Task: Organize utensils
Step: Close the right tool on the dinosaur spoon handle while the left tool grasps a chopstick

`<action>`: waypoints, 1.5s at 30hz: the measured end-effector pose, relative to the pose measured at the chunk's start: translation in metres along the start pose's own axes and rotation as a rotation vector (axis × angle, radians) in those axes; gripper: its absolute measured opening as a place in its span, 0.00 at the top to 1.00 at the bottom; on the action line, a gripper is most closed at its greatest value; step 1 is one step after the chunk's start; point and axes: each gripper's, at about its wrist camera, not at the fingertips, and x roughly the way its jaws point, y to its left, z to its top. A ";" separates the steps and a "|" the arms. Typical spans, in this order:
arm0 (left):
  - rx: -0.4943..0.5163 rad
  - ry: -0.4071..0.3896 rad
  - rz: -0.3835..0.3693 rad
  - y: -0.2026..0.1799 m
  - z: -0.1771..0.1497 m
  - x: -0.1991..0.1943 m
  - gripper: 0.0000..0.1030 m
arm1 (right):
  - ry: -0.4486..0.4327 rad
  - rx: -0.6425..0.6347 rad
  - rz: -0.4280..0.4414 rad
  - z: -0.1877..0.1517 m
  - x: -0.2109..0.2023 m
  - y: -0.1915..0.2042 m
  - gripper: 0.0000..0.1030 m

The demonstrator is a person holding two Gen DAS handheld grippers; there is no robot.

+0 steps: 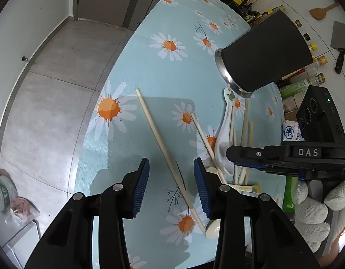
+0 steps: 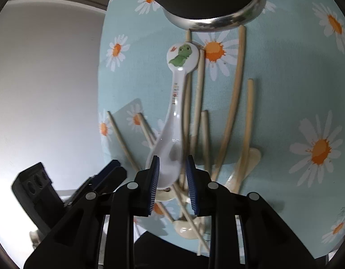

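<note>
Two blue-padded fingers of the left gripper (image 1: 171, 187) stand apart over the daisy-print tablecloth (image 1: 150, 71) in the left wrist view, with a long wooden chopstick (image 1: 165, 154) running between them. Its long axis goes from the upper left near a big daisy down to the lower right, and neither pad touches it, so this claw is narrow but holds nothing. A second, shorter chopstick (image 1: 202, 134) lies just to the right on much the same slant. Beyond it a white ceramic spoon (image 1: 225, 134) points its handle up toward the black utensil holder (image 1: 264, 53), which lies on its side with its steel rim facing the pile. The right gripper (image 1: 250, 157) reaches in from the right, held by a gloved hand (image 1: 313, 208).

From the right wrist view, the right gripper (image 2: 172, 183) has its pads on either side of the spoon's (image 2: 172, 134) bowl, pressing on it as far as I can tell. The spoon's handle runs straight away from the claw, its round end with a green dinosaur picture lying just below the holder's (image 2: 217, 20) rim. Several pale chopsticks (image 2: 235, 103) lie fanned beside it, mostly lengthwise toward the holder. A cream spoon (image 2: 250, 159) rests to the right.
</note>
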 end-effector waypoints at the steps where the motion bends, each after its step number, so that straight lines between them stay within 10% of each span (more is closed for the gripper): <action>1: -0.012 0.005 -0.025 0.001 0.001 0.000 0.63 | 0.004 0.006 0.009 0.001 0.001 0.000 0.74; 15: 0.006 0.022 0.028 -0.001 0.008 0.002 0.63 | 0.014 0.057 0.052 0.013 0.010 -0.024 0.96; 30: -0.079 0.020 0.179 -0.017 0.008 0.014 0.63 | -0.022 -0.073 0.136 0.009 -0.051 -0.040 0.96; 45: -0.093 0.122 0.446 -0.034 0.031 0.034 0.96 | -0.100 -0.148 0.240 -0.041 -0.109 -0.059 0.96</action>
